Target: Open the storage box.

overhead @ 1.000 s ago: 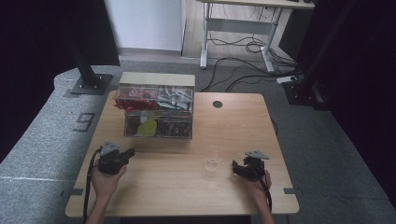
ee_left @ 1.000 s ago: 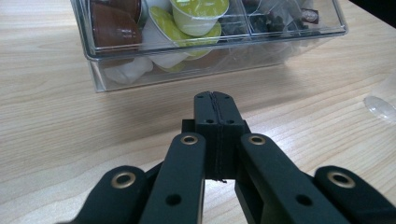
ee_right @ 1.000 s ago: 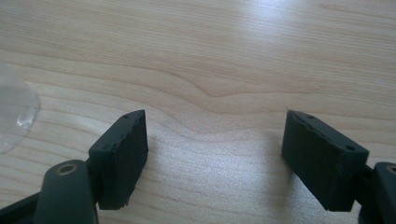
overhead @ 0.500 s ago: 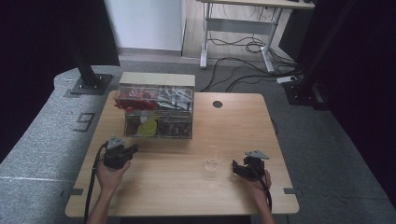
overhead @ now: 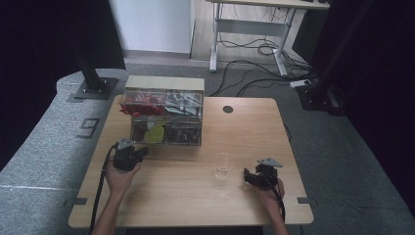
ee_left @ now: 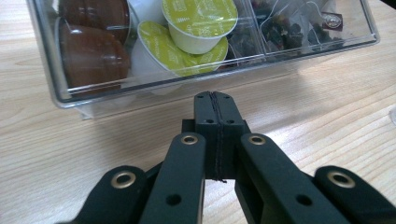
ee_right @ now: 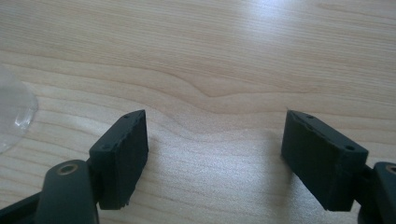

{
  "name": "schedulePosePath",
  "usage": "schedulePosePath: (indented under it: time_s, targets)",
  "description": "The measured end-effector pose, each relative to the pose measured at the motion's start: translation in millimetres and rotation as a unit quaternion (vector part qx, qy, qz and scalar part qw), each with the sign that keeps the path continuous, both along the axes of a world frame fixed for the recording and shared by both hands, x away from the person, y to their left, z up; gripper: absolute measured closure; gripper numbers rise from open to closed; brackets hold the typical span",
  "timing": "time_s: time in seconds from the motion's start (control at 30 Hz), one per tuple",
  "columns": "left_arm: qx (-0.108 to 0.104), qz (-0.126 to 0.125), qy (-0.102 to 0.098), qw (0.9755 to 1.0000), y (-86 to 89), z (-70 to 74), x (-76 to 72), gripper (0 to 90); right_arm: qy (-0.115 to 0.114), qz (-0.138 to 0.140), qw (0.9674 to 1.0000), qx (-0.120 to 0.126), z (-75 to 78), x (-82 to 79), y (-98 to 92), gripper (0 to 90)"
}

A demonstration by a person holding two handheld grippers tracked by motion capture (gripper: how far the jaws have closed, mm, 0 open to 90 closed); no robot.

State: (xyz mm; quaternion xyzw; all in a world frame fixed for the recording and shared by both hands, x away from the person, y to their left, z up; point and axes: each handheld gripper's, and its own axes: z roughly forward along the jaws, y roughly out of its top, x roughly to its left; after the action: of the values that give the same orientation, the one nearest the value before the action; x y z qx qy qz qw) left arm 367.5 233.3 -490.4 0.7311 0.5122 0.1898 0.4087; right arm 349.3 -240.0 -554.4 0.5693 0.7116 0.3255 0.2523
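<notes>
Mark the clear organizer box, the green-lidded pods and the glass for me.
clear organizer box (overhead: 166,143): high view, lower front wall.
green-lidded pods (ee_left: 200,14): left gripper view, foil lid of the upper pod.
glass (overhead: 224,165): high view, its side wall.

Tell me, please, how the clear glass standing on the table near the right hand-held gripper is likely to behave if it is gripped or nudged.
The glass looks thin and transparent, so it is probably light, fragile and slippery between hard jaws. It stands upright and alone on the smooth wooden table, so a sideways nudge might slide or tip it. Being round, it would probably roll if it fell over.
</notes>
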Motion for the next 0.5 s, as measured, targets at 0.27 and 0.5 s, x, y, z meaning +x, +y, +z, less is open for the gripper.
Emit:
schedulePosePath:
  time_s: [0.27, 0.5]
  targets:
    - [0.005, -0.001, 0.010, 0.9999, -3.3, -7.2, 8.8, 90.0, 0.000, -0.002, 1.0000, 0.000, 0.0, 0.2, -0.6, 23.2]
    - [0.001, 0.007, 0.006, 1.0000, -1.1, -4.5, 13.6, 90.0, 0.000, -0.003, 1.0000, 0.000, 0.0, 0.2, -0.7, 23.2]
